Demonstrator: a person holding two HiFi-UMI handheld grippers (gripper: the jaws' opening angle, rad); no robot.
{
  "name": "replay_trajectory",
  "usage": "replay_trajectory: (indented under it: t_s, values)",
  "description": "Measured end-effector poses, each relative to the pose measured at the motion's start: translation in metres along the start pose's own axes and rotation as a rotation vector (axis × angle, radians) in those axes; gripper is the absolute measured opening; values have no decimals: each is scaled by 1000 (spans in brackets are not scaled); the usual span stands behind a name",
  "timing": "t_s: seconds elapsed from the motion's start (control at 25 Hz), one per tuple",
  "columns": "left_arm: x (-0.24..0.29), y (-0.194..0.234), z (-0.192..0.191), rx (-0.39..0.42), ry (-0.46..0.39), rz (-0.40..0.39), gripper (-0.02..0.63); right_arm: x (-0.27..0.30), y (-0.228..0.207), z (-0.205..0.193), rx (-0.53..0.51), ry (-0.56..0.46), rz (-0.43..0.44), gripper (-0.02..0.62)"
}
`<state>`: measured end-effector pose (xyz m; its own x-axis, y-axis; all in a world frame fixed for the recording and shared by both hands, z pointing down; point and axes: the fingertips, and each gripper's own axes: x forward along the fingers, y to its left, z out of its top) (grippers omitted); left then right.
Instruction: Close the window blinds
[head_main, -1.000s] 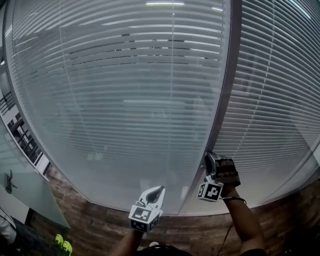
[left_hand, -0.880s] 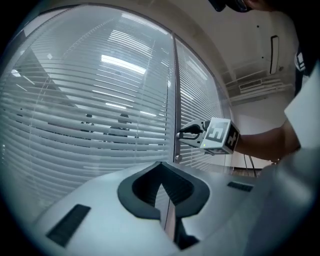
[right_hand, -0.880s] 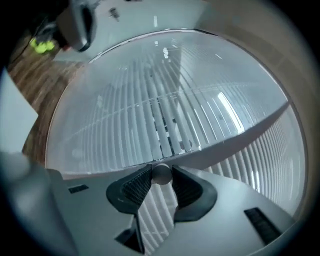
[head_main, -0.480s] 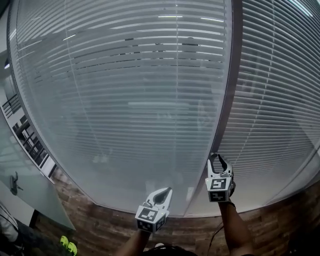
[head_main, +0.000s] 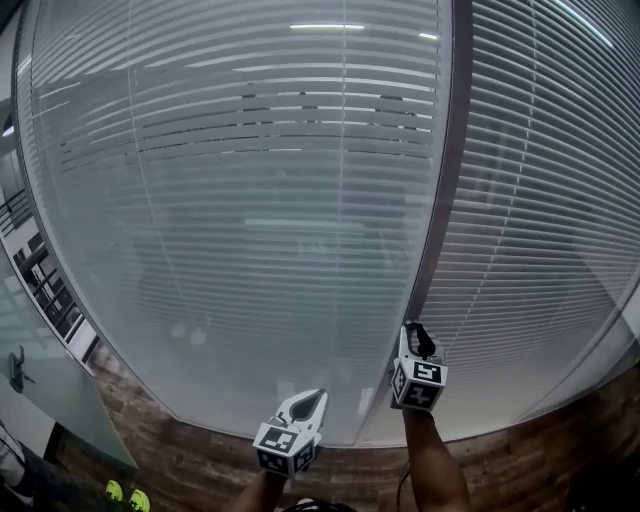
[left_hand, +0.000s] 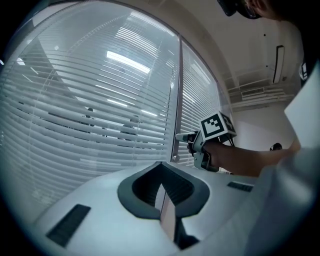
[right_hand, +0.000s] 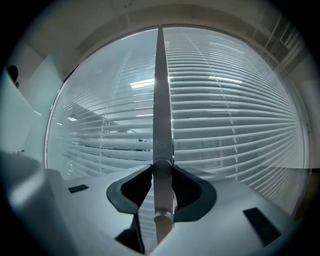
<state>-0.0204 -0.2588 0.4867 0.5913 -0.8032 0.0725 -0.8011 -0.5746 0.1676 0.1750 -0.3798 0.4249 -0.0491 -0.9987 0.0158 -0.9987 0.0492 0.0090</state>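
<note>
The right claw (right_hand: 162, 169) is up against the dark mullion (head_main: 446, 180) between the two glazed panels. Its jaws sit either side of a small round control knob (right_hand: 163, 200) that sticks out of the post toward it. They have just been closing in, and the pads look pressed on the knob's sides. The blinds (head_main: 250, 200) hang behind the glass, spreading away above that claw and to both sides of it. On the panel to its left the slats are not flat yet: dark gaps show between them higher up, and shapes from the room beyond come through. The left claw (head_main: 317, 398) hangs lower and to the left of the right one, tips together, nothing in it, clear of the glass.

To my eye the step in hand is turning that knob. Done well, the grip sits square on the barrel, close to the post. The wrist should roll about the knob's own axis without pulling outward or sideways, or the pads may slip off so small and smooth a thing. Watch the slats rather than the hand: stop once the gaps close, and do not force it past its end.

I can read no brand, label or lettering anywhere. The marker cube (head_main: 421, 383) on each claw bears only black-and-white square patterns.
</note>
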Motion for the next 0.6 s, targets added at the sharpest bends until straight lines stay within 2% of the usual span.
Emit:
replay_trajectory:
  t_s: [0.16,0.24,0.6]
  values:
    - [0,5,0,-11,-11,0,0,1,-1,-1,-23,-9,10,128]
    - [-1,9,2,-27,-19,-4,0,2,1,0,-87,-13,13,127]
    - [-7,14,-3,-39,-22,6,0,-2,12,0,-696,12,20,127]
